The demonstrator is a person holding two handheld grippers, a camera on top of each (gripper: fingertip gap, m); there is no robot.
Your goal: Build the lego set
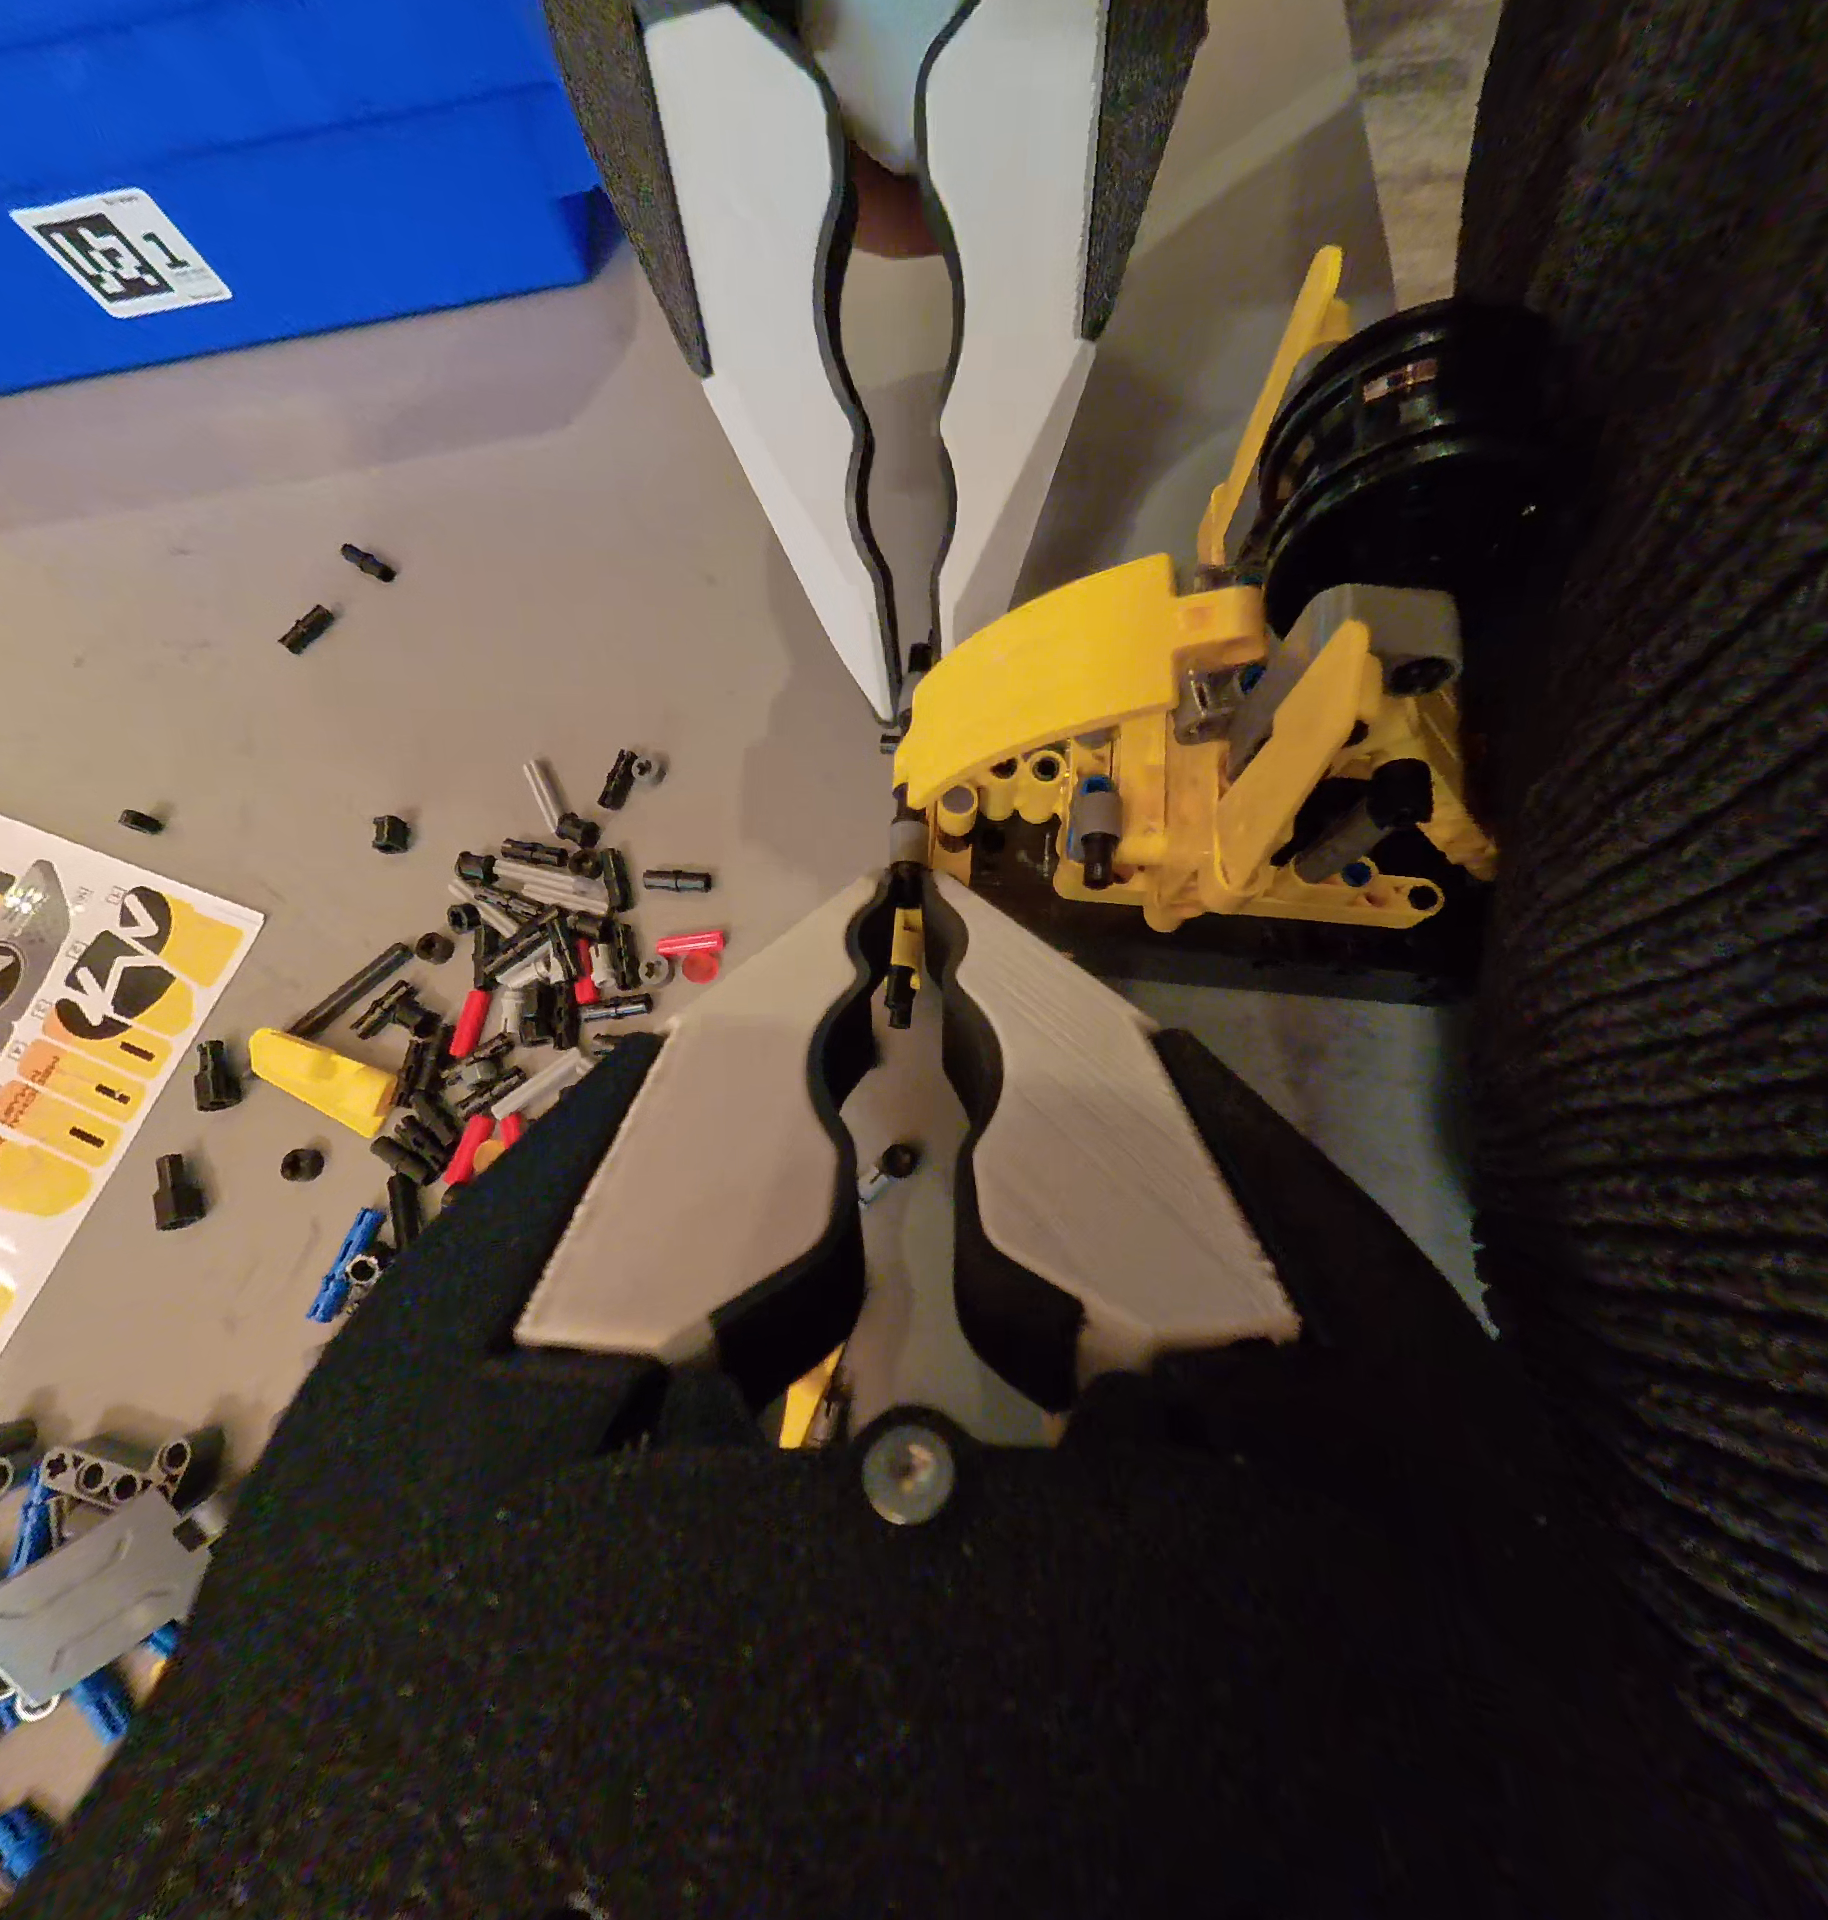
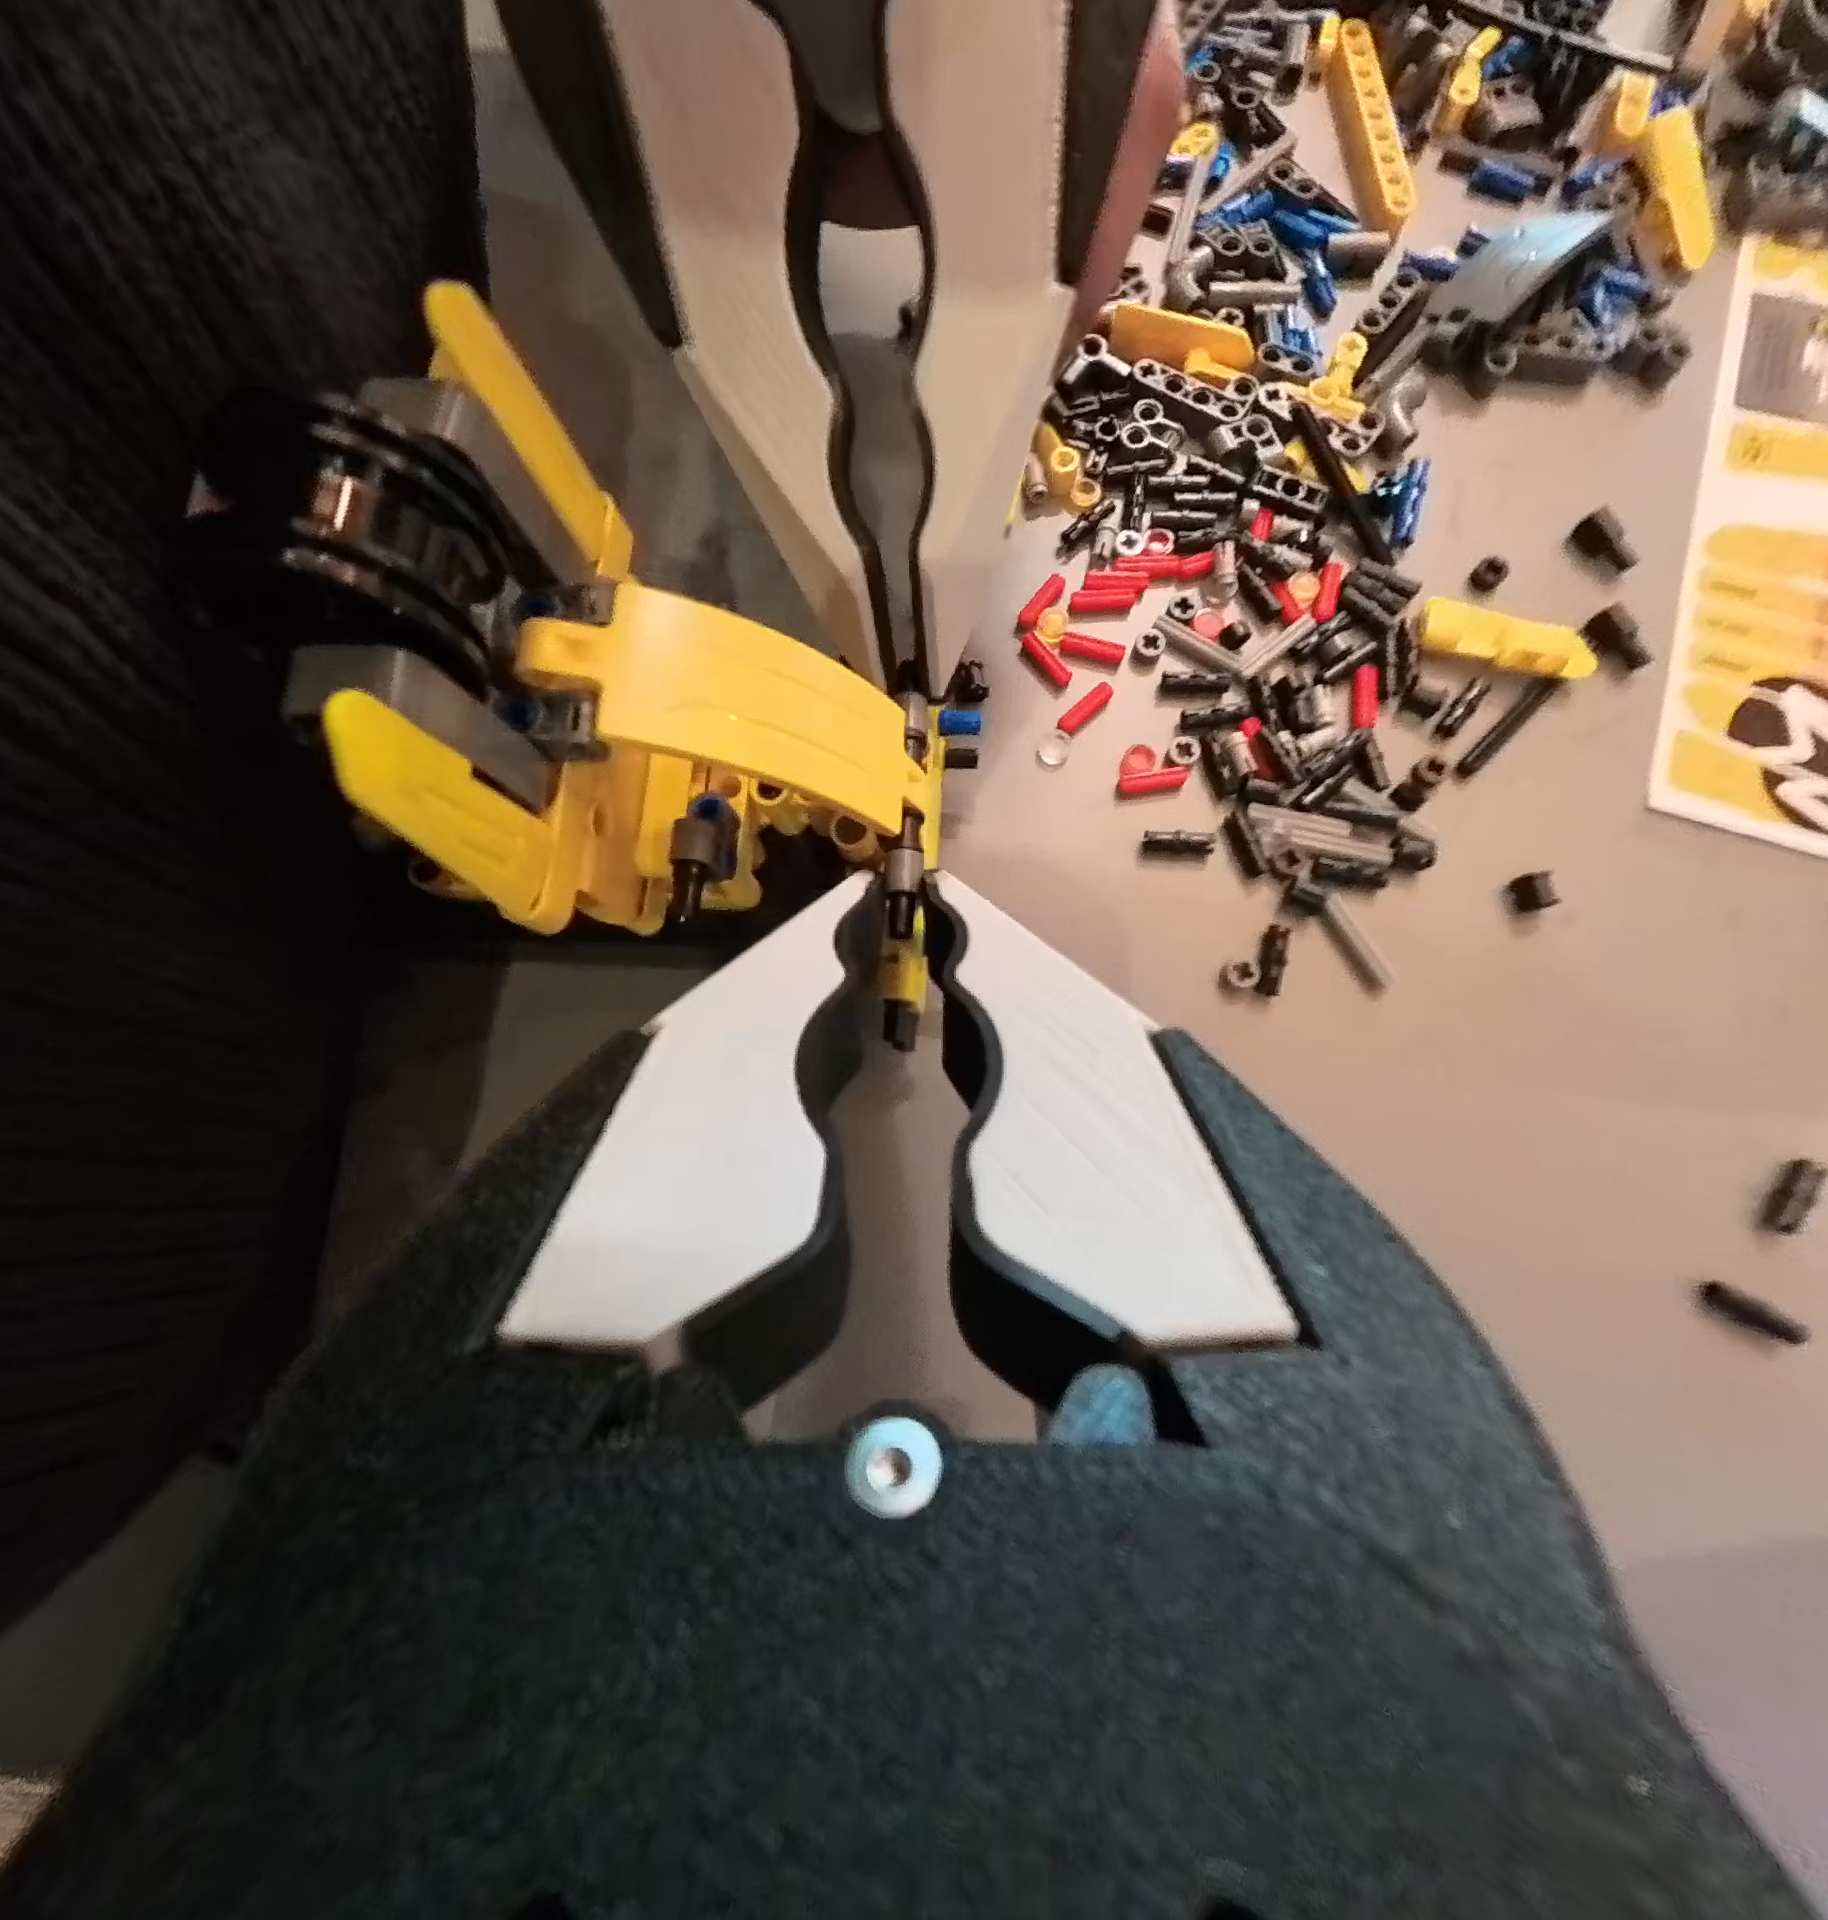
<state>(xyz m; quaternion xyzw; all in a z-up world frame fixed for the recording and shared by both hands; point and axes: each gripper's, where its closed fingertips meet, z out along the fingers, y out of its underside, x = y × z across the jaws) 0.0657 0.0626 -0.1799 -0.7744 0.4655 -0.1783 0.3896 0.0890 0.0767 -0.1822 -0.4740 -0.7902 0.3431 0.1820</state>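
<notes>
A yellow toy-brick model (image 1: 1118, 748) with a black wheel hub (image 1: 1357, 447) lies on the grey table against a big dark ribbed mass (image 1: 1668, 935). My left gripper (image 1: 902, 896) is shut on a thin yellow strip with black pins (image 1: 902, 956) at the model's near edge. My right gripper (image 1: 905, 707) comes in from the far side, its tips closed on the same edge. In the right wrist view my right gripper (image 2: 905, 883) is shut on the yellow pinned strip (image 2: 902, 977) of the model (image 2: 744, 717). The left gripper (image 2: 915, 675) faces it, tips nearly touching.
A blue bin (image 1: 266, 156) with a printed marker stands at the back left. A sticker sheet (image 1: 68, 1039) and a pile of black, grey and red pins (image 1: 536, 966) lie left. Loose beams (image 2: 1305, 343), pins (image 2: 1274, 665) and a printed sheet (image 2: 1772, 540) lie right. The tips of both grippers are at nearly the same place.
</notes>
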